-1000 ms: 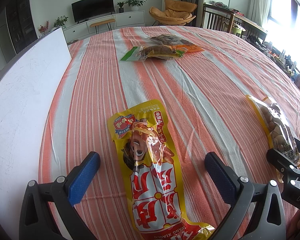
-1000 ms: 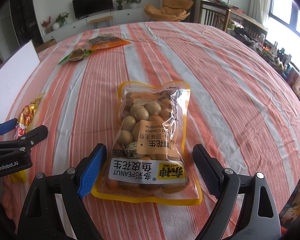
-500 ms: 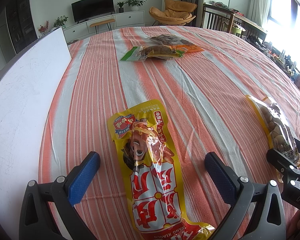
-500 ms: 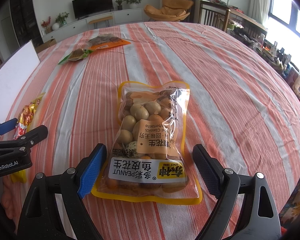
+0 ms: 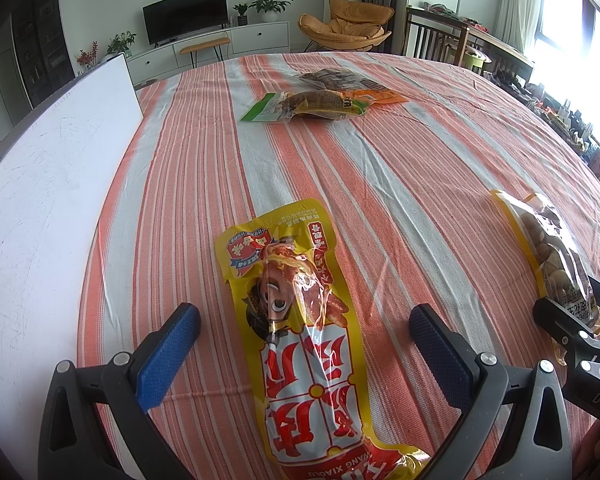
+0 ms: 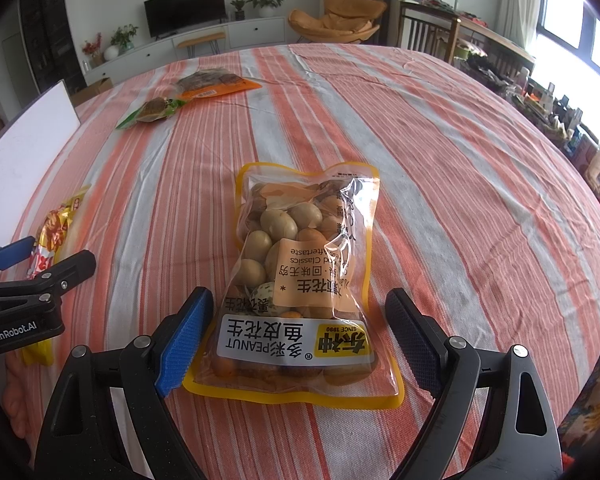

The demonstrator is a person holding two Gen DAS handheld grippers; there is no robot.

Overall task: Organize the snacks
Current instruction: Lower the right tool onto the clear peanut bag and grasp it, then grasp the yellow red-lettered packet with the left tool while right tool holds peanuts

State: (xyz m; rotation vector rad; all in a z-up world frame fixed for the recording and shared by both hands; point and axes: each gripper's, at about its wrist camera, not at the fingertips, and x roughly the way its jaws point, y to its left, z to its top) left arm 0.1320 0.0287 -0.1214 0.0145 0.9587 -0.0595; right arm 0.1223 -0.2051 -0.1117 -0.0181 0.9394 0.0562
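Orange-striped cloth (image 5: 380,168) bears two far packets (image 5: 320,100), nothing between.

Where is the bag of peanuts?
In the right wrist view, the peanut bag lies flat on the striped tablecloth, between the open right gripper's fingers, with the yellow snack pack off to its left.

Each gripper is a black plastic frame with triangular cut-outs and round silver screws at the joints. The left gripper (image 5: 305,328) and the right gripper (image 6: 300,320) both carry two fingers faced with knurled pads, bright blue on the left-hand finger (image 6: 186,336) and dark navy on the other (image 6: 414,340). From the right wrist view, the side of the left one bears white lettering reading "GenRobot.AI", and in the left wrist view the right one shows the letters "DAS".
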